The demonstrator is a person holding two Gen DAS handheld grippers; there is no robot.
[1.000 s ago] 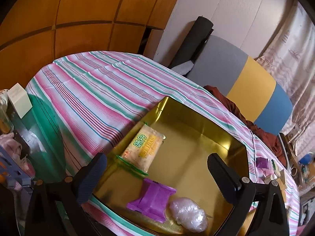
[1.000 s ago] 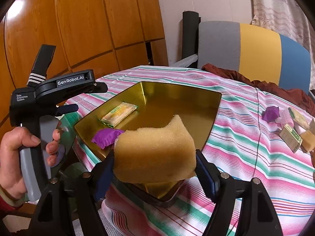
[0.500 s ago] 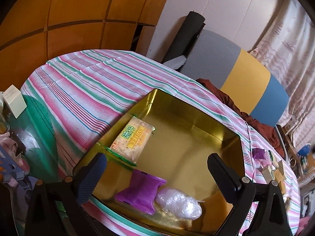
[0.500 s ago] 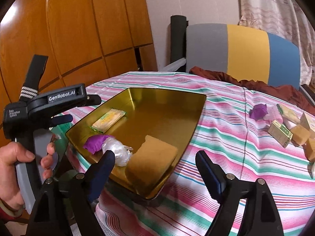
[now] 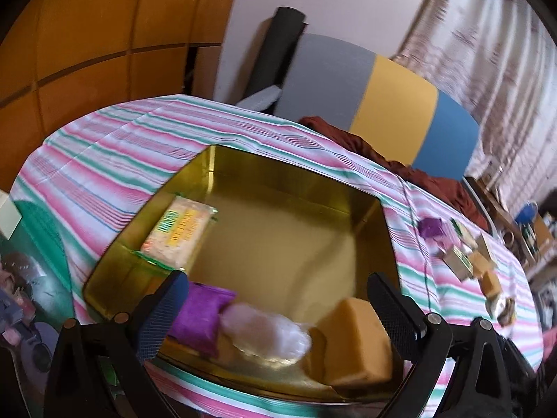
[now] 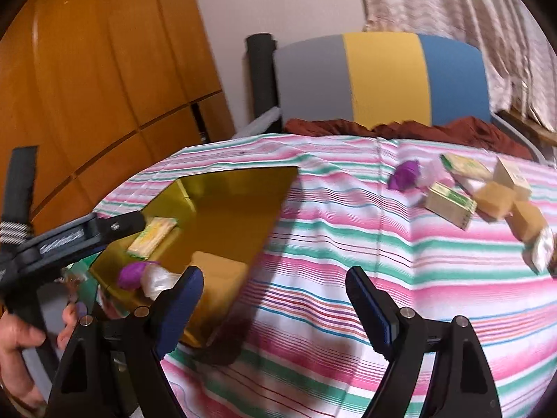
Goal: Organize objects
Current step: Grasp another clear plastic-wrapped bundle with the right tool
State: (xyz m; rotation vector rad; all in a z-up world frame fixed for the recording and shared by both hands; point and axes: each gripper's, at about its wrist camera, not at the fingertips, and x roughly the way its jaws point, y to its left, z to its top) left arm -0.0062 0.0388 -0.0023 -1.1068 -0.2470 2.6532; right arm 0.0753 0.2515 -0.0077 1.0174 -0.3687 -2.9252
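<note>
Right gripper (image 6: 275,299): jaws spread wide, nothing between them, only striped tablecloth (image 6: 348,244) beyond the tips. Just past its left finger sits the gold tray (image 6: 226,209), shiny, shallow-walled, angular in outline.

In the tray, nearest that finger: a tan sponge block (image 6: 216,275), thick, matte, with squared edges. Left of it a clear crumpled plastic wad (image 6: 158,277), then a purple wrapper (image 6: 134,273). Further in, along the tray's left wall, a flat yellow cracker packet (image 6: 153,235) with green print.

Ahead and to the right of the right gripper, well apart from the tray: a loose cluster on the cloth, with a purple wrapper (image 6: 405,174), small cream boxes with green print (image 6: 449,205) and tan sponge cubes (image 6: 494,198). Blurred; count unclear.

Left gripper (image 5: 278,299): jaws also wide apart, holding nothing, held over the tray's near edge. Between its fingers in that view lie the purple wrapper (image 5: 202,317), the plastic wad (image 5: 268,334) and the sponge block (image 5: 355,341), all resting on the tray floor. A person's hand (image 6: 21,345) grips the left gripper's handle, seen at the left of the right wrist view.

Beyond the table: a grey, yellow and blue chair back (image 6: 383,76).
</note>
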